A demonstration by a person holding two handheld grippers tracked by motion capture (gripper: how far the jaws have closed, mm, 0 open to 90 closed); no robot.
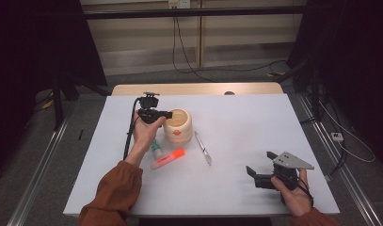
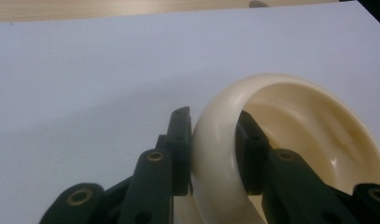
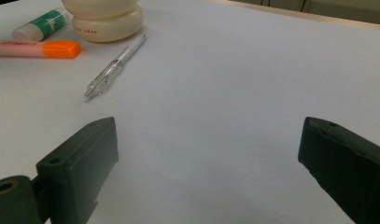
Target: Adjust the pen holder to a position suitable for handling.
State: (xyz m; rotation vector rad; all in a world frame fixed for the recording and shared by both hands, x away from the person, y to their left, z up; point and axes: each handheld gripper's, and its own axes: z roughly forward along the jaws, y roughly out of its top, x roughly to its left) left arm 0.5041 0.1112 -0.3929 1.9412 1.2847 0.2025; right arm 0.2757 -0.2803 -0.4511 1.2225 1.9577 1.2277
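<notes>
Left gripper (image 1: 166, 114) is clamped on the cream pen holder (image 1: 178, 126), one jaw outside the wall and one inside, pinching the rim! In the left gripper view that rim (image 2: 215, 140) sits squeezed between the two black jaws, pads pressed flat against it on both sides, and the holder's hollow opens out toward 3 o'clock. The holder stands upright on the white table (image 1: 245, 141), a little left of the table's middle in the high view.

The left hand (image 1: 146, 132) comes at it from 9 o'clock, forearm in a rust-coloured sleeve (image 1: 115, 190) running up from 6 o'clock, jaws pointing level toward 3 o'clock across the holder's mouth.

Around the holder's base: a green-and-white glue stick (image 1: 156, 149) at 7 o'clock, an orange highlighter (image 1: 168, 158) just beyond it at 6 o'clock, a clear pen (image 1: 203, 148) at 4 o'clock. None of them touches the jaws.

Over to the right gripper (image 1: 259, 167): jaws spread wide, nothing between them, just bare table in the right gripper view. It sits near the table's front right corner, well apart from the holder, right hand (image 1: 292, 190) gripping it from below, jaws aimed toward 10 o'clock at the pen (image 3: 115, 65) and highlighter (image 3: 36, 48).
</notes>
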